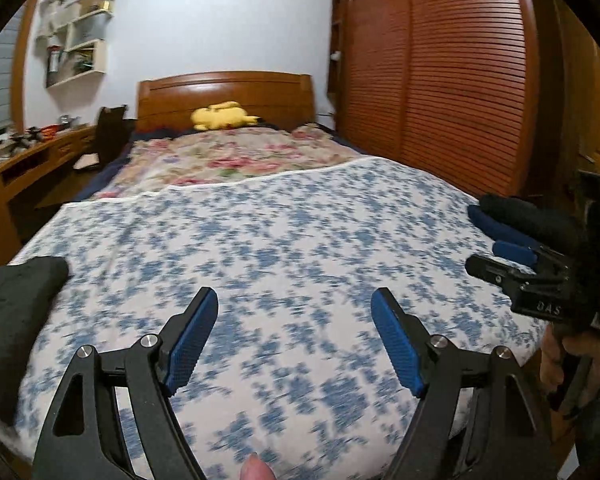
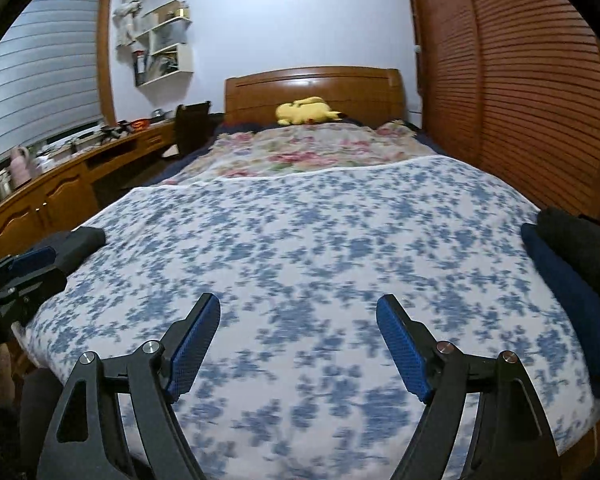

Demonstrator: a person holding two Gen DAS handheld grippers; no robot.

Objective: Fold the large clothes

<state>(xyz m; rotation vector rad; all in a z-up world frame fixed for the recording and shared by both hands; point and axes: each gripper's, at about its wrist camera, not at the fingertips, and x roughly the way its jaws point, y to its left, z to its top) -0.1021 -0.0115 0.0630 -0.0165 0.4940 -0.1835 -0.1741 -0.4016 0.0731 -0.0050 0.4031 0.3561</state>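
From the left wrist, the left gripper (image 1: pixel 294 300) hung over the blue-flowered sheet (image 1: pixel 260 240), jaws spread wide with nothing between the blue pads (image 1: pixel 190 340). A dark folded garment (image 1: pixel 16 300) lay at the bed's left edge, its long axis hard to tell. A dark roll on a navy folded garment (image 1: pixel 516 220) lay at the right edge, long axis running along that edge. The right gripper (image 1: pixel 496 260) showed there.

From the right wrist, the right gripper (image 2: pixel 298 306) was released and empty above the sheet (image 2: pixel 300 240). The navy garment (image 2: pixel 568 304) lay lengthwise along the right edge, the dark garment (image 2: pixel 76 240) at the left beside the left gripper (image 2: pixel 28 260).
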